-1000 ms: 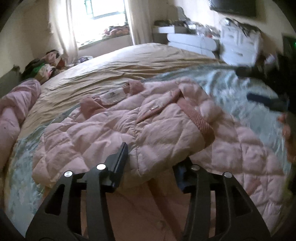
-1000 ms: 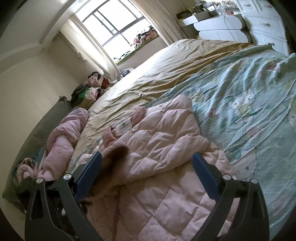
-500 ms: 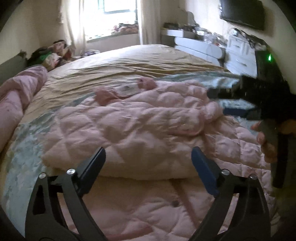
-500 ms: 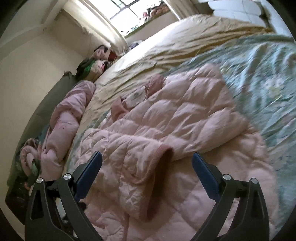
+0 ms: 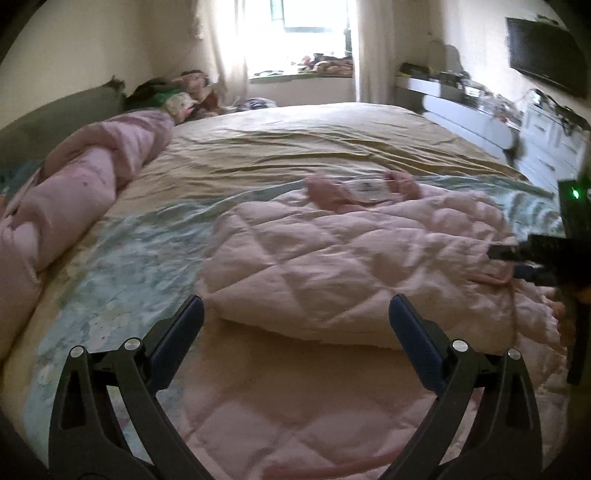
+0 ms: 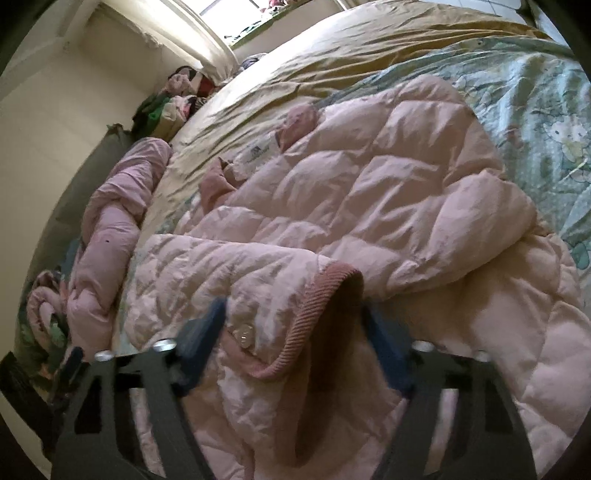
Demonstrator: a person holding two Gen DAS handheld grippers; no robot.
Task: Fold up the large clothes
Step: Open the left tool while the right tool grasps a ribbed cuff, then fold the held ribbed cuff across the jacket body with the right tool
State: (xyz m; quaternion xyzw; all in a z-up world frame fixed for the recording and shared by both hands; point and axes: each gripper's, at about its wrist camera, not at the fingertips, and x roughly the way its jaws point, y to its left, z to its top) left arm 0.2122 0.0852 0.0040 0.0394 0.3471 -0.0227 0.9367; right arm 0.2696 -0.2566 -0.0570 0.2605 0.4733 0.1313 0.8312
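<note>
1. A half second ago the right gripper (image 6: 291, 328) had its blue pads spread wide over the pink quilted jacket (image 6: 369, 192). Now the pads have drawn in on either side of the sleeve's ribbed cuff (image 6: 325, 291), and both are blurred; whether they already pinch it, I cannot tell.
2. The left gripper (image 5: 295, 325) is unchanged: fingers wide apart, holding nothing, hovering at the near edge of the folded-over jacket (image 5: 351, 266).
3. Only the left view shows the right gripper from outside, at 3 o'clock (image 5: 524, 262), low against the jacket's right side. It also shows the window (image 5: 306, 29) at 12 o'clock and white drawers (image 5: 535, 136) at 2 o'clock.
4. Only the right view shows the cuff opening, a snap button (image 6: 242, 332) beside the left pad, and the neck label (image 6: 256, 153) at 11 o'clock.
5. The jacket lies on the patterned green sheet (image 5: 129, 266). A rolled pink duvet (image 5: 74, 192) borders the bed at 9 o'clock; the tan bedspread (image 5: 314, 144) stretches open towards 12 o'clock.
</note>
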